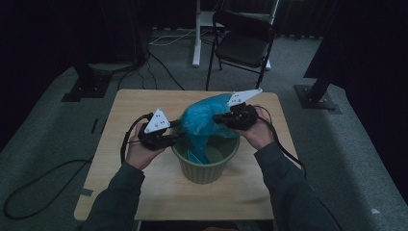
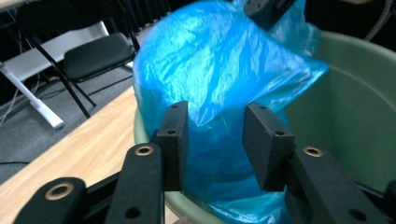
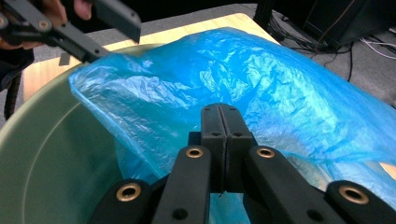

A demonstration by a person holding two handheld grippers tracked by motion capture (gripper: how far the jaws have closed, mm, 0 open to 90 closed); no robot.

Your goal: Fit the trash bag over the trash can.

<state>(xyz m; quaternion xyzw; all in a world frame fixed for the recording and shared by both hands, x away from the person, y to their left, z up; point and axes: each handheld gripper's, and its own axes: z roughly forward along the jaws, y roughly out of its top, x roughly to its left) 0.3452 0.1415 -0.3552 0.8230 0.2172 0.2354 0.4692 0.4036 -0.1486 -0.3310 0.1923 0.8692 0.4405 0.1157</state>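
Black jaws of the left gripper [image 2: 215, 144] stand apart in the left gripper view, with the blue plastic bag [image 2: 219, 79] in the gap between them; the pads do not press on the film. Behind the bag, in that view, the inner wall of the green bucket [image 2: 355, 107] curves away to the right, and the wooden table [image 2: 79, 149] shows at lower left. A black folding chair [image 2: 93, 53] stands on the grey floor beyond the table edge.

Seen from the right gripper view, the right gripper [image 3: 225, 123] has its two jaws pressed flat together with no gap. They lie against the crumpled blue film, but whether a fold is pinched between them cannot be told. The bag billows up and over the bucket's rim, and its lower part hangs down inside the bucket.

From the high view, the bucket sits near the middle of the table, just in front of the person. The bag rises out of it and leans toward the far side. The left gripper is at the bucket's left rim, the right gripper is at the upper right of the bag, and each is held in one hand, forearms entering from below.
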